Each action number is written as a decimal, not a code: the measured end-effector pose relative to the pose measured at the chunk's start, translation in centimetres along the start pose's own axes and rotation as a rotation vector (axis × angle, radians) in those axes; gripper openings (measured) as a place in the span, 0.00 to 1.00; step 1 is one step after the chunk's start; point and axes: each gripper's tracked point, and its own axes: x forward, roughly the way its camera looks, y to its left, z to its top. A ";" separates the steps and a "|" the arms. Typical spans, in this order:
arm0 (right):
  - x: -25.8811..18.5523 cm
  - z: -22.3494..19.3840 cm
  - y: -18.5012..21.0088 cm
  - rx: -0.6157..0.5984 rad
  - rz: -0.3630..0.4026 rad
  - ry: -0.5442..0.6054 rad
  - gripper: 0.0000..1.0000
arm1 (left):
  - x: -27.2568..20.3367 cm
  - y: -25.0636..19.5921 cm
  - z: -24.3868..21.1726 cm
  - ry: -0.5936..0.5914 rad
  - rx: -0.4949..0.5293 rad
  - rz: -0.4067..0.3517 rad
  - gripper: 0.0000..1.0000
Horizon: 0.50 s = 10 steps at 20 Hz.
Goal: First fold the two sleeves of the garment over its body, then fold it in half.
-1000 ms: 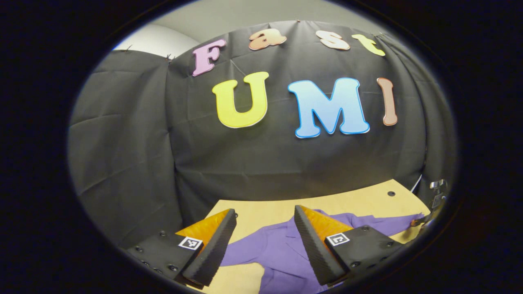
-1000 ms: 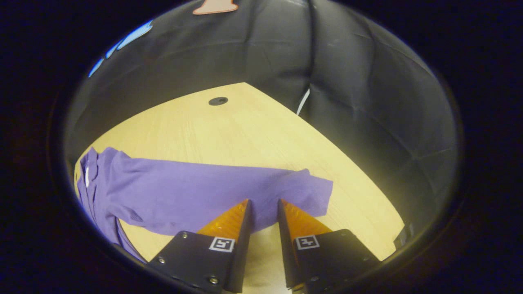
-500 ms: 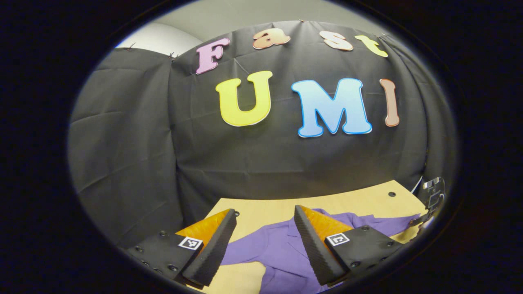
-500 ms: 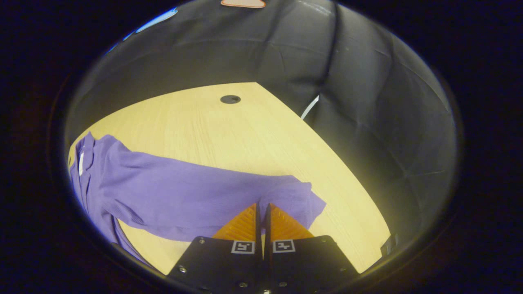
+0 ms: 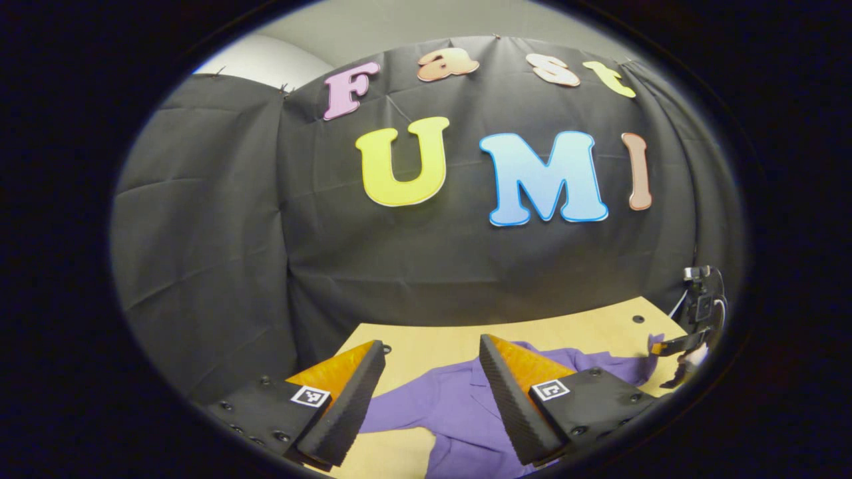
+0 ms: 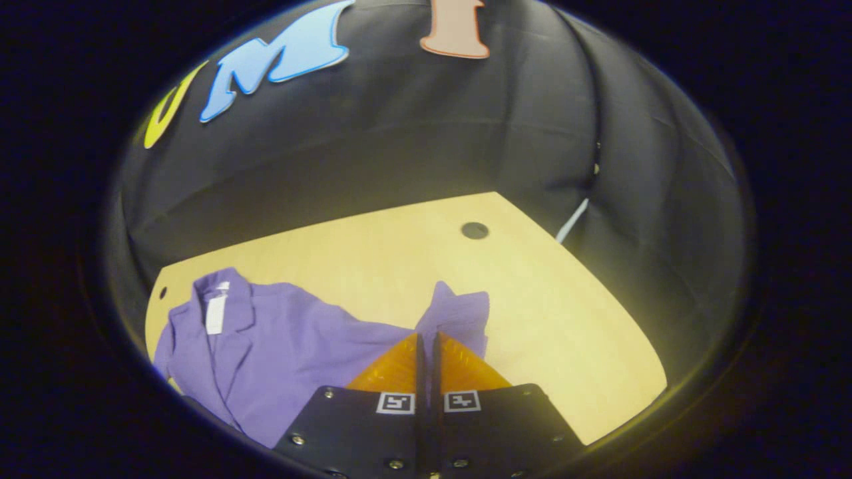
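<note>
Sleeve (image 6: 459, 316) lifted, right gripper (image 6: 427, 339) clamped.

The shirt (image 6: 293, 352) ahead of the right gripper (image 6: 426, 346) is plain purple, with no print or stripe. A small white tag (image 6: 214, 316) sits inside its collar. In the left gripper view the same purple shirt (image 5: 459, 412) lies between and beyond the fingers of the left gripper (image 5: 431, 399).

The table (image 6: 373, 259) beneath is pale yellow wood with a faint straight grain. A small dark round spot (image 6: 474, 230) marks it far ahead of the right gripper, and another small dark spot (image 6: 162, 292) sits at its far-left edge.

Each gripper body is black and carries small square black-and-white markers (image 6: 396, 402) just behind the fingers.

Above the cloth, the room wall (image 5: 373, 23) is light grey.
</note>
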 end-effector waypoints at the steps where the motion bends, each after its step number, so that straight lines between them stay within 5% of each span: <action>1: -0.2 0.5 2.1 -0.013 0.032 -0.005 0.02 | -0.2 0.5 -0.1 0.000 -0.003 0.006 0.99; 10: -3.7 0.0 20.4 -0.126 0.300 -0.021 0.01 | -1.8 7.6 -1.7 0.016 -0.023 0.103 0.99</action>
